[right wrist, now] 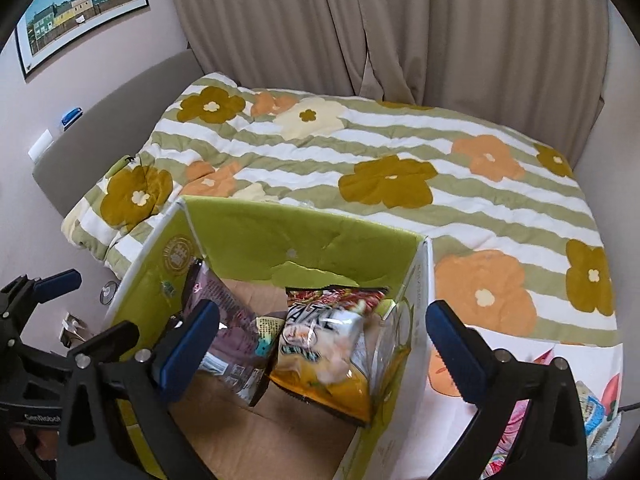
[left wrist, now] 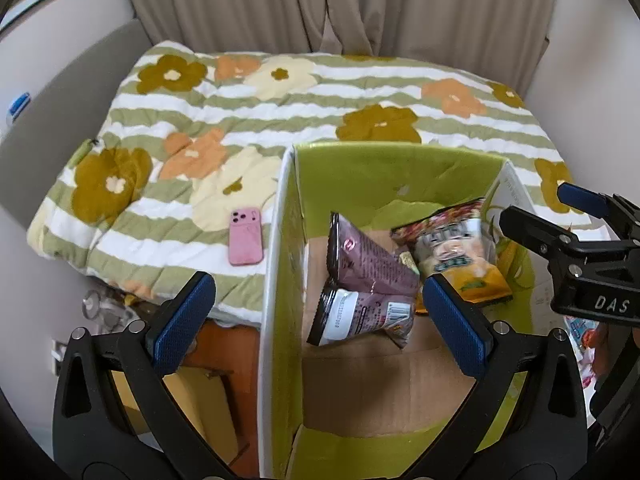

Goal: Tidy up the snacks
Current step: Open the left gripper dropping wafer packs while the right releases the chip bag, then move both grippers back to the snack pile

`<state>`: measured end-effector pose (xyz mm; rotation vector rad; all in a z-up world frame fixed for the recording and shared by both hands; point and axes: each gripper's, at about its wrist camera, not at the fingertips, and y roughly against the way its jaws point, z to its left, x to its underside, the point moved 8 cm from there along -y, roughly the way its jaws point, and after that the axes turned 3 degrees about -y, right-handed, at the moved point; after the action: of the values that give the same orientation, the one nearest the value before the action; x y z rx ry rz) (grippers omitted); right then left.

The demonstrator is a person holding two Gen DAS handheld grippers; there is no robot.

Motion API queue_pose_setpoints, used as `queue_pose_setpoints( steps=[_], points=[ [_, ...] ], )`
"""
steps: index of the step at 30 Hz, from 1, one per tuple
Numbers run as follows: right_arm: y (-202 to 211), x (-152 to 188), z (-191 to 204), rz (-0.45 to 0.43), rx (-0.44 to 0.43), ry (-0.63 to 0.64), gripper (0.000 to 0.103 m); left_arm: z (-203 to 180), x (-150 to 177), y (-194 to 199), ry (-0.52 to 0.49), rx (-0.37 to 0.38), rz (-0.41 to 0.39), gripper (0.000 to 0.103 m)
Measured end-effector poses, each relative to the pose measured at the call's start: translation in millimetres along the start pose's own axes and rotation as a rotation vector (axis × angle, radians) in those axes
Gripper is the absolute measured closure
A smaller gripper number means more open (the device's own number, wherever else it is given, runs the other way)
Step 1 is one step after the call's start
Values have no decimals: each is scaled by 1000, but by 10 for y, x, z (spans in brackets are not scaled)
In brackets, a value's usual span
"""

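An open cardboard box with green inner walls (left wrist: 360,176) (right wrist: 304,240) stands at the bed's near edge. Inside lie two purple snack packets (left wrist: 368,264) (right wrist: 228,308) and an orange-and-white snack bag (left wrist: 456,256) (right wrist: 332,344) that looks blurred against the right wall. My left gripper (left wrist: 316,320) is open and empty above the box's left wall. My right gripper (right wrist: 324,352) is open and empty above the box's right side; it also shows in the left wrist view (left wrist: 560,216). The left gripper shows at the left edge of the right wrist view (right wrist: 52,284).
A pink phone (left wrist: 245,237) lies on the floral quilt (left wrist: 280,112) (right wrist: 400,160) left of the box. More snack packets (right wrist: 596,412) (left wrist: 584,336) lie on the bed right of the box. Curtains hang behind the bed. The floor and clutter show at lower left.
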<state>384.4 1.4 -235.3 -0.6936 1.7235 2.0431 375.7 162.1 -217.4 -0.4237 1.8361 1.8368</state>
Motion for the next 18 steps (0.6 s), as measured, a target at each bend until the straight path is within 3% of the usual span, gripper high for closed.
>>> queue_pose_setpoints(
  steps=[11,18],
  points=[
    [663,5,36,-63,29,-3,1,-172,-78,580,-14,21,-84,0],
    [1312,163,-176,-146,17,-47,1,-537,29,1137,-29,17,-166,0]
  ],
)
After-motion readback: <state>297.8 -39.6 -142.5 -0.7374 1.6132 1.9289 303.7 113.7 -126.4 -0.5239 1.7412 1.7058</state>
